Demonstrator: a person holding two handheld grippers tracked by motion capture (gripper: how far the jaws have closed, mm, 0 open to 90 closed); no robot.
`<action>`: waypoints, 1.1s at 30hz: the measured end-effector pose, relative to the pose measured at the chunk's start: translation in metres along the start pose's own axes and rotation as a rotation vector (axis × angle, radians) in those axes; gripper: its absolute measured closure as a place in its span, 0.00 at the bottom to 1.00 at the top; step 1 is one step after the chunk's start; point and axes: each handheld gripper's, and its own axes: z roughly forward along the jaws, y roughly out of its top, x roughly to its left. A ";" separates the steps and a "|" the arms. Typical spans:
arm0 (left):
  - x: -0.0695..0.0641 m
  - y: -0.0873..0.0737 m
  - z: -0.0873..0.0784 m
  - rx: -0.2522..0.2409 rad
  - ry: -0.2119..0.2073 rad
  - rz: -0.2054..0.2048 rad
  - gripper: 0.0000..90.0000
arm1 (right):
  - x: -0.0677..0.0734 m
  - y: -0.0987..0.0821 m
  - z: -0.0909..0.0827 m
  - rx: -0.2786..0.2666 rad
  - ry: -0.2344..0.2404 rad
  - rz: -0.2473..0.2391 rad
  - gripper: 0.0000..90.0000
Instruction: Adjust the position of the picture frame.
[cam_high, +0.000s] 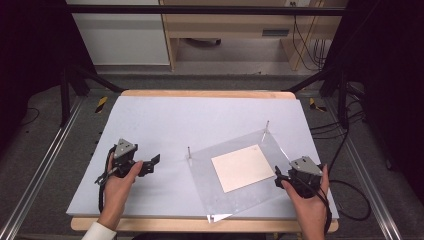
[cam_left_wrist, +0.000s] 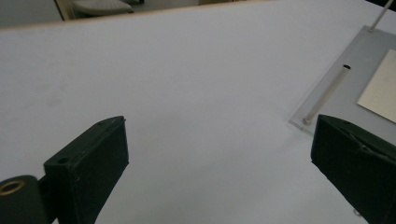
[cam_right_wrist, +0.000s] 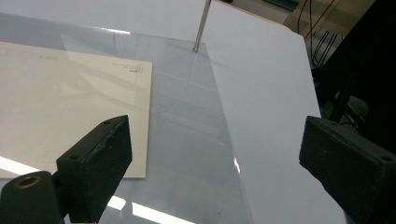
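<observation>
Nearest you, both grippers rest on the white table (cam_high: 165, 120) — your left gripper (cam_high: 150, 165) spread wide, your right gripper (cam_high: 281, 178) spread over the clear plate (cam_high: 235, 197). Farther on lies its cream sheet (cam_high: 242, 167) — small print there, too faint to read — between two upright pins (cam_high: 267, 126).
</observation>
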 end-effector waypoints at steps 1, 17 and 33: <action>0.000 0.000 0.000 0.000 0.000 0.000 0.05 | 0.000 0.000 0.000 0.000 0.000 0.000 0.11; -0.043 -0.002 -0.005 -0.023 0.015 0.093 0.08 | -0.011 -0.007 -0.004 0.002 0.035 0.052 0.12; -0.083 0.014 -0.002 -0.030 -0.007 0.224 0.16 | -0.014 0.022 -0.011 -0.011 0.083 0.005 0.23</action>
